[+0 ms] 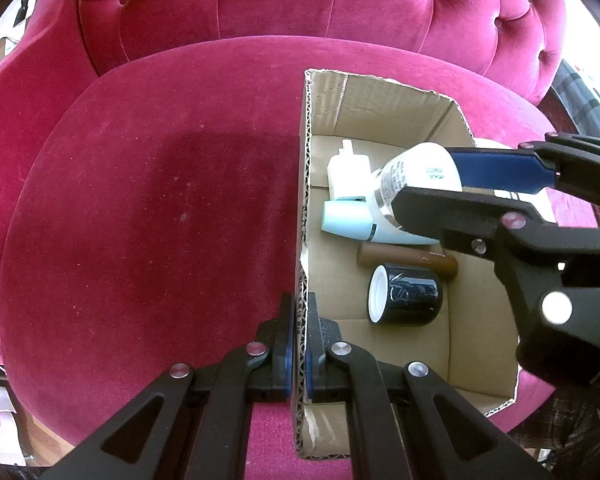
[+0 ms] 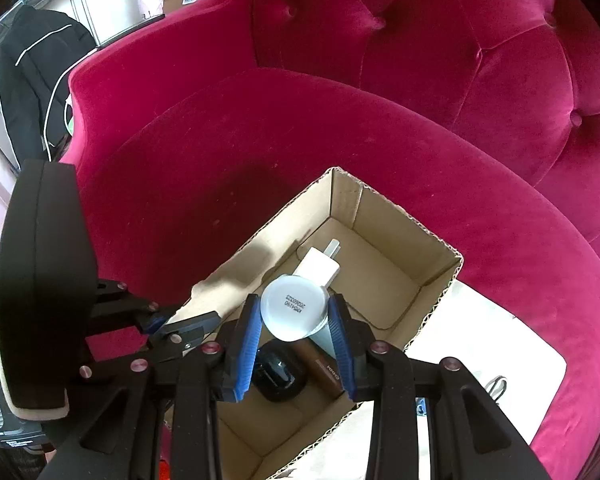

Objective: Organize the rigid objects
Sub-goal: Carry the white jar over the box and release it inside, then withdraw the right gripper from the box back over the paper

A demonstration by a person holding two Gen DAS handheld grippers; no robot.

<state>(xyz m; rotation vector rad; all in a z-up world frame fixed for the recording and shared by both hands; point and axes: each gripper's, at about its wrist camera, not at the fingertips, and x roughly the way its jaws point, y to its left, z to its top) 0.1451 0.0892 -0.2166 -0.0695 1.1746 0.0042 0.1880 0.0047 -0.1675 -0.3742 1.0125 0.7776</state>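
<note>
Left wrist view first: right under the lens, the left gripper (image 1: 299, 360) is clamped tight on the near wall of the cardboard box (image 1: 480, 320), one blue pad outside, one inside, pinning the corrugated edge. The box sits on the pink velvet seat cushion (image 1: 140, 220) of a tufted armchair. Coming in from the right, the right gripper (image 1: 452, 184) carries a white bottle (image 1: 416, 172) over the open box, base pointing this way, printed text down its side. On the box floor: a small white pump bottle (image 1: 348, 172) at the far end, a pale blue-capped tube (image 1: 348, 220) just beside it, a brown stick (image 1: 408, 260), and a glossy black jar (image 1: 408, 296) on its side, white end showing.

Over to the right wrist view: nearest is the right gripper (image 2: 294, 316) itself, jaws partly open and both blue pads pressing the sides of the white bottle (image 2: 294, 308). Its round pale base faces the camera, date code stamped across it. Below it lie the black jar (image 2: 278, 372) and brown stick (image 2: 324, 372); the white pump bottle (image 2: 320, 264) lies beyond. The left gripper (image 2: 168, 324) grips the box's edge at left.

The step looks like lowering the bottle in. Best bet, I'd say: aim for the bare cardboard (image 2: 384, 280) on the right side, keep the box steadied, and release low so the smooth, hard bottle can't roll or knock the jar.
</note>
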